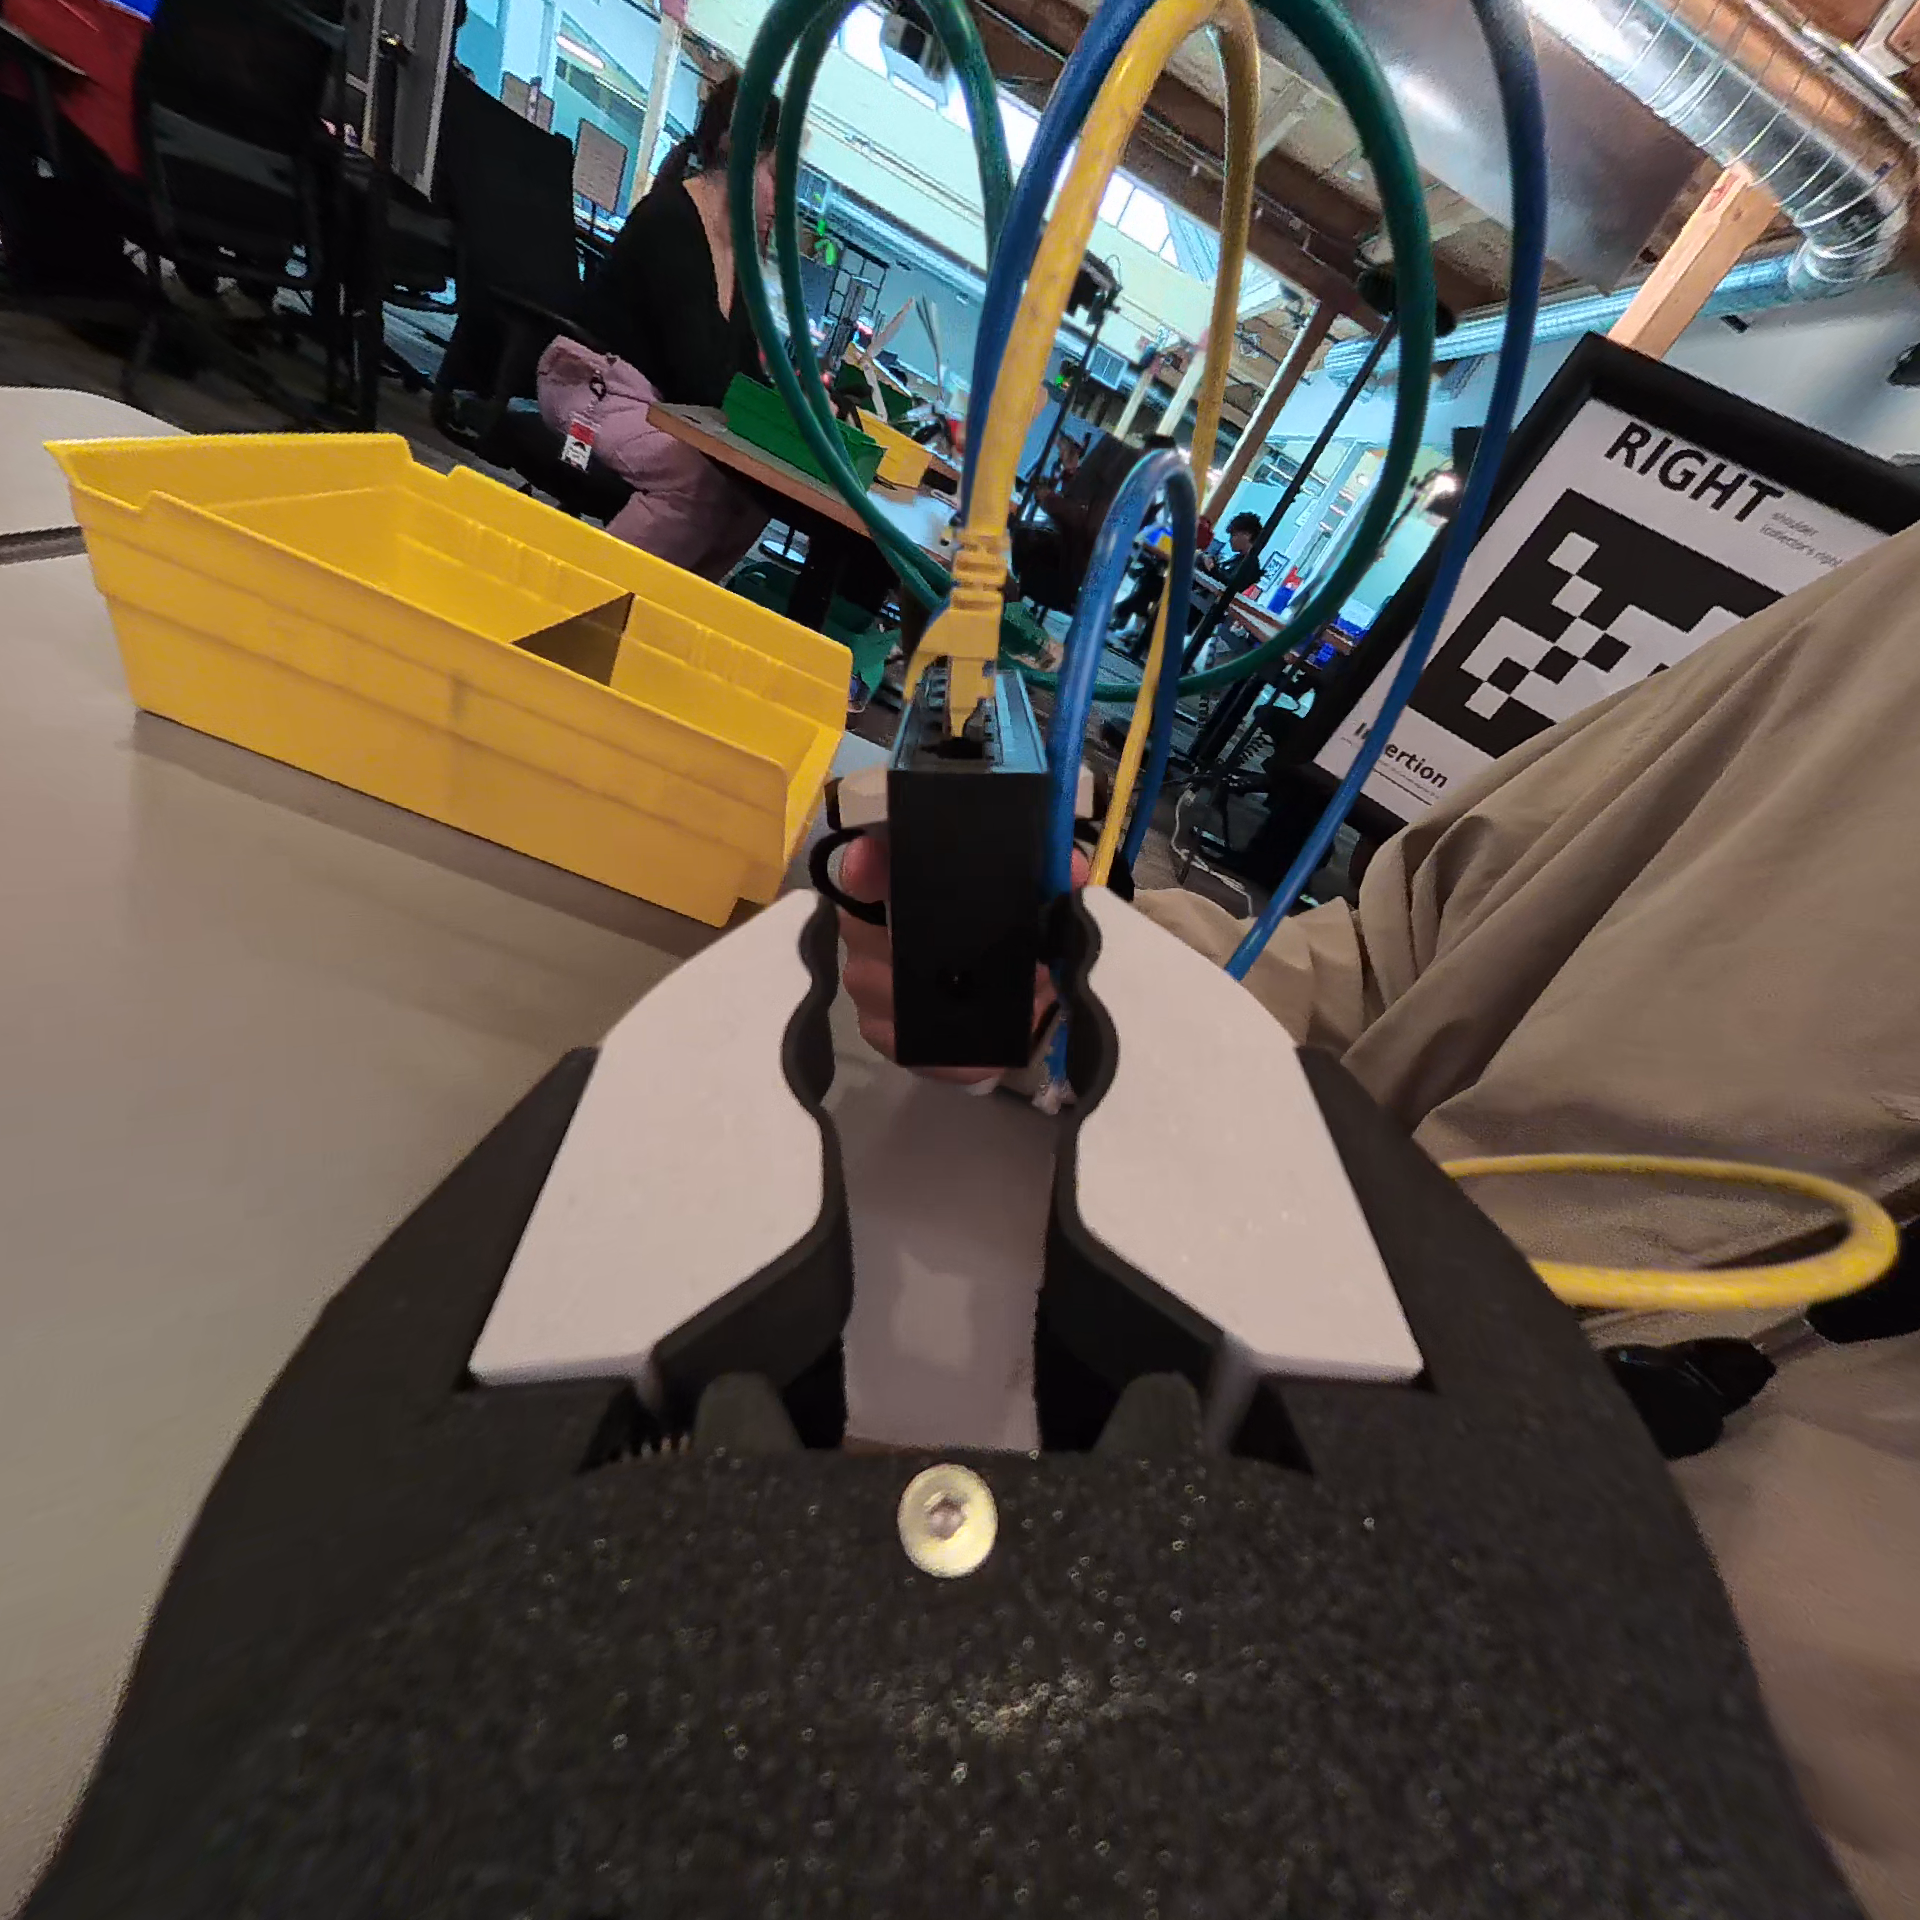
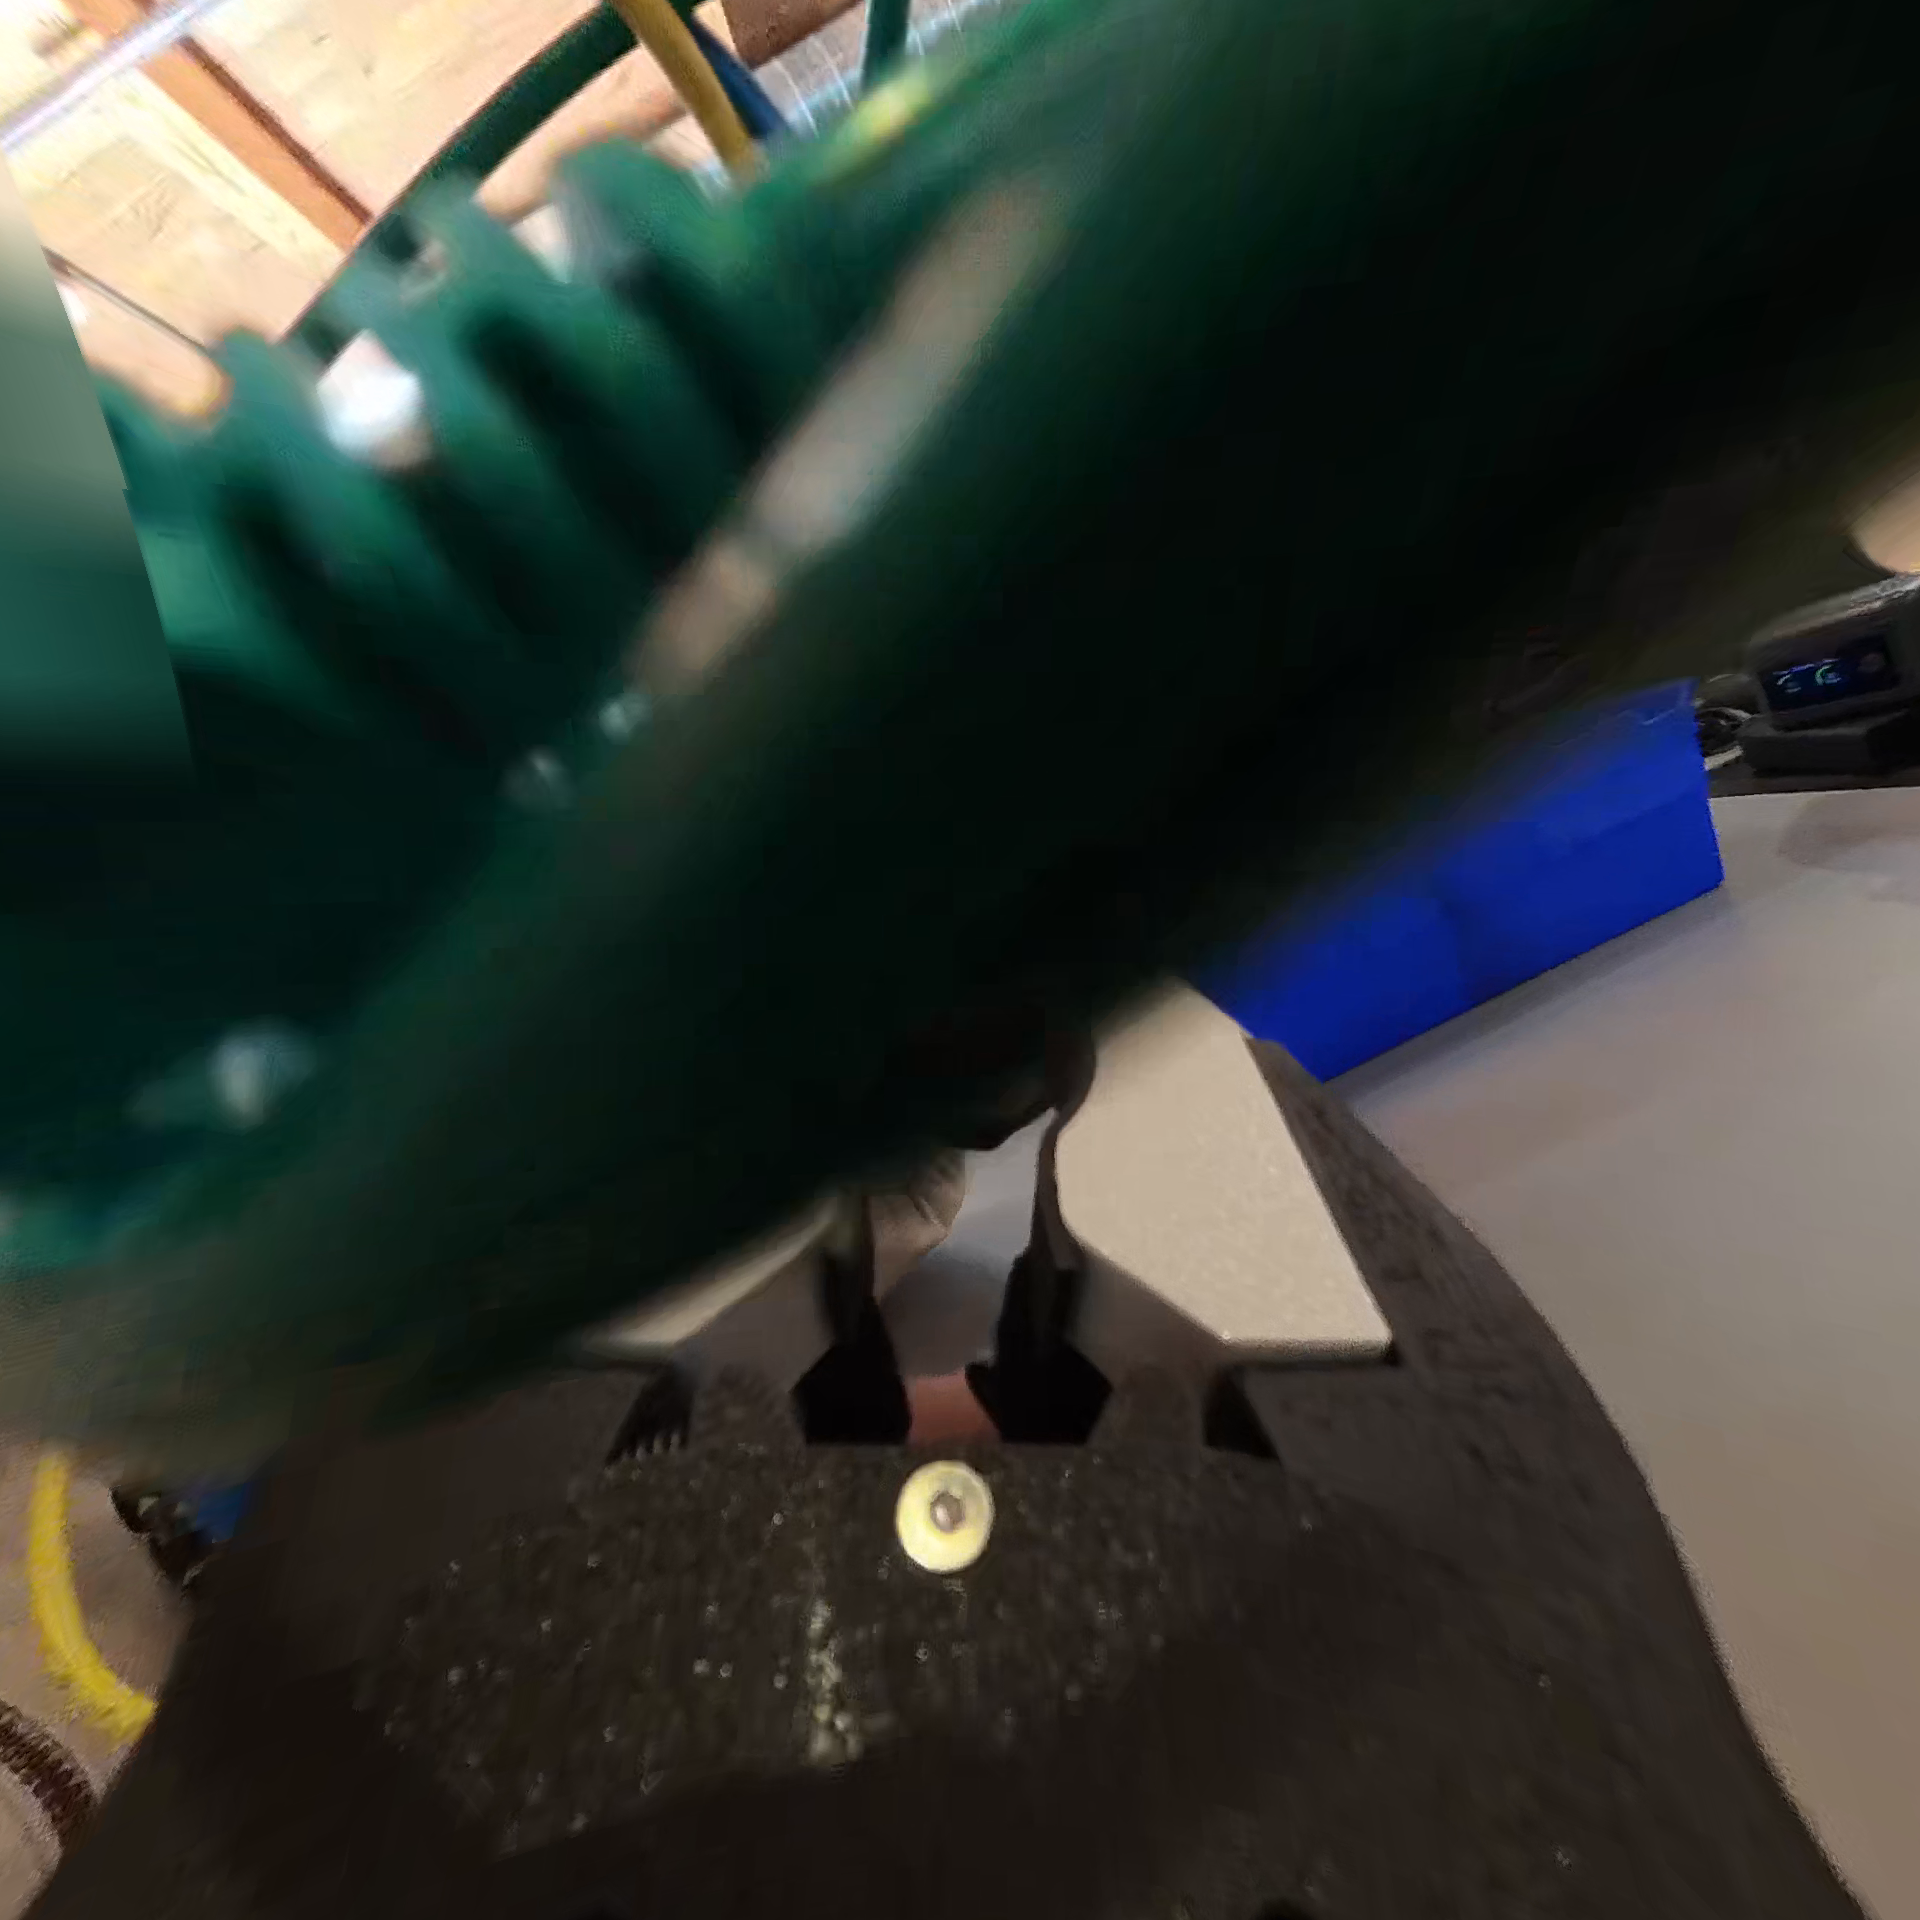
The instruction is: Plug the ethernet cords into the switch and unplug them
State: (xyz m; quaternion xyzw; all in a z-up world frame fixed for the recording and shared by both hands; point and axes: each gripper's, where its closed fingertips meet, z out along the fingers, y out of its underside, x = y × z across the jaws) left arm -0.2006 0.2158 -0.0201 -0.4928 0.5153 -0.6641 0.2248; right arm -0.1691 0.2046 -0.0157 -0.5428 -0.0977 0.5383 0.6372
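On my left wrist feed, the left gripper (image 1: 961,997) has its jaws closed narrowly on the black switch (image 1: 966,894), which stands on end between the pale fingers (image 1: 707,1143) above the grey counter (image 1: 260,987). A yellow cord (image 1: 1039,343) arcs down from overhead and its plug (image 1: 961,644) sits at a port on the switch's top face; whether it is fully seated I cannot tell. A blue cord (image 1: 1081,665) drops along the switch's right side, its end down by my right finger, and a green cord (image 1: 790,343) loops high behind. Beyond the switch I can see part of the other gripper and a bare fingertip, just beside it. A yellow bin (image 1: 436,665) rests on the counter to the left, and a black-and-white marker sign (image 1: 1590,592) stands to the right. On my right wrist feed, the right gripper (image 2: 956,1195) has its jaws nearly closed, and a blurred green plug boot (image 2: 623,644) fills most of the frame; whether they actually hold it I cannot tell. A blue block (image 2: 1507,894) lies on the counter at right.
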